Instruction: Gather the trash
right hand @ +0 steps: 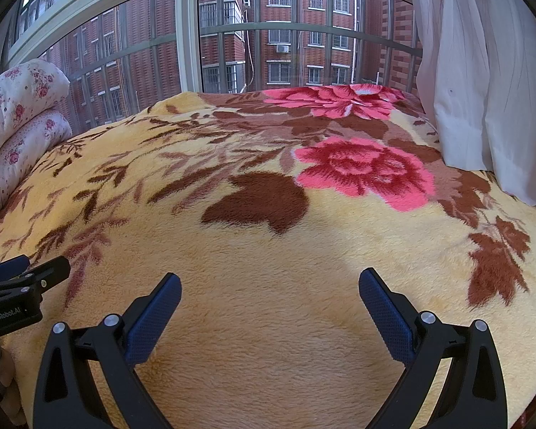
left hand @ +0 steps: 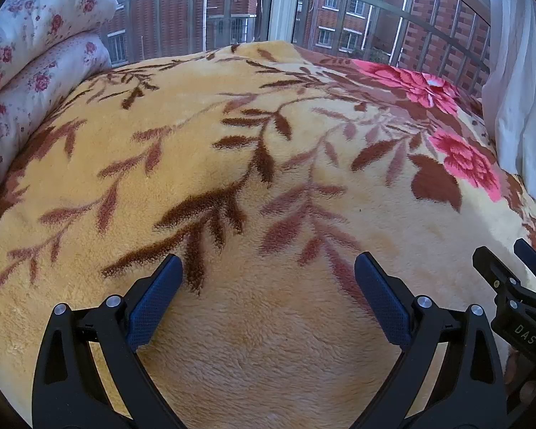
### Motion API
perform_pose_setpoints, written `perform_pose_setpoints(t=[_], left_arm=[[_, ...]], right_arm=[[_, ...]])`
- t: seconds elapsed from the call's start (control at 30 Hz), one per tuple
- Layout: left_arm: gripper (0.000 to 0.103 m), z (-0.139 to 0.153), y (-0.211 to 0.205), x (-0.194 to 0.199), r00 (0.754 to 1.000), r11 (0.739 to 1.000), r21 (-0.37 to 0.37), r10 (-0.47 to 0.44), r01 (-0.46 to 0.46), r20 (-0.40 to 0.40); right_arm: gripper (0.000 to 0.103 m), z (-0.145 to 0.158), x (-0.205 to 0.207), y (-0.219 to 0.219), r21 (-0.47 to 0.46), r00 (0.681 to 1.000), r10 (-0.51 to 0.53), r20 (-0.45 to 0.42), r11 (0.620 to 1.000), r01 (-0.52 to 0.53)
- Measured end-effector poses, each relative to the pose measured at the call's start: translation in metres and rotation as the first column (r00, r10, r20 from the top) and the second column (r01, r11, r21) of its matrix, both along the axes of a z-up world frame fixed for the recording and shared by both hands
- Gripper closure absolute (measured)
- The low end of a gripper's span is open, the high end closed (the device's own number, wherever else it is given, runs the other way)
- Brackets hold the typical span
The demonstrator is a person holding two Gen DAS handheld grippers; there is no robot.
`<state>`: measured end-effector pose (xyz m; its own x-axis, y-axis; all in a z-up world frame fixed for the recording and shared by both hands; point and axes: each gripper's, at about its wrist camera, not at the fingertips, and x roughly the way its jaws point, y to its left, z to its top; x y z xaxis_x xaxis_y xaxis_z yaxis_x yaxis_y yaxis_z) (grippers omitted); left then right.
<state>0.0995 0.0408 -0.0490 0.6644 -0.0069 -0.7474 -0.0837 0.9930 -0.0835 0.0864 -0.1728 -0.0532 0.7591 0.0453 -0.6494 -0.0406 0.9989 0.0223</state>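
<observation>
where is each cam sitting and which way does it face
Left wrist: on the left gripper, open, looking across the blanket toward the window; the right gripper shows at the right edge.
Right wrist: on the right gripper, open, facing the same way; the left gripper shows at the left edge.
Shared: blanket, window, floral quilt roll, white curtain.

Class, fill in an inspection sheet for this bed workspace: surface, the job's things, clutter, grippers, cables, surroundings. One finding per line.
Surface: yellow plush blanket with brown leaves and pink flowers, spread over the bed.
Job's things: nothing seen; one small pale spot on the far pink flower, too small to identify.
Clutter: nothing seen.
Grippers: left gripper and right gripper both hover over the blanket, jaws open and empty.
Cables: nothing seen.
Surroundings: folded floral quilt far left, white curtain right, barred window facing brick buildings.
</observation>
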Motion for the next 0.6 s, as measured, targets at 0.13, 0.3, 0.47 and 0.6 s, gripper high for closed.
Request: perform_pose_setpoints(t=[0.13, 0.3, 0.47, 0.6], left_arm=[[0.008, -0.0001, -0.0001, 0.0002, 1.000, 1.000, -0.004, 0.002, -0.002, -0.004], [0.008, -0.0005, -0.0004, 0.0002, 1.000, 1.000, -0.005, 0.002, -0.002, -0.006], [0.008, -0.0008, -0.0005, -0.0001, 1.000, 1.000, -0.006, 0.003, -0.003, -0.008], [0.008, -0.0009, -0.0003, 0.0000, 1.000, 1.000, -0.004, 0.001, -0.001, -0.008]], right_arm=[[0.005, 0.0000, 0.0001, 0.0000, 0.000, 1.000, 0.000, 0.001, 1.000, 0.000], [0.005, -0.0001, 0.0001, 0.0000, 0.000, 1.000, 0.000, 0.000, 1.000, 0.000], [0.005, -0.0002, 0.0001, 0.0002, 0.001, 1.000, 0.000, -0.001, 1.000, 0.000], [0.005, 0.0000, 0.0003, -0.0001, 0.001, 1.000, 0.000, 0.000, 1.000, 0.000]])
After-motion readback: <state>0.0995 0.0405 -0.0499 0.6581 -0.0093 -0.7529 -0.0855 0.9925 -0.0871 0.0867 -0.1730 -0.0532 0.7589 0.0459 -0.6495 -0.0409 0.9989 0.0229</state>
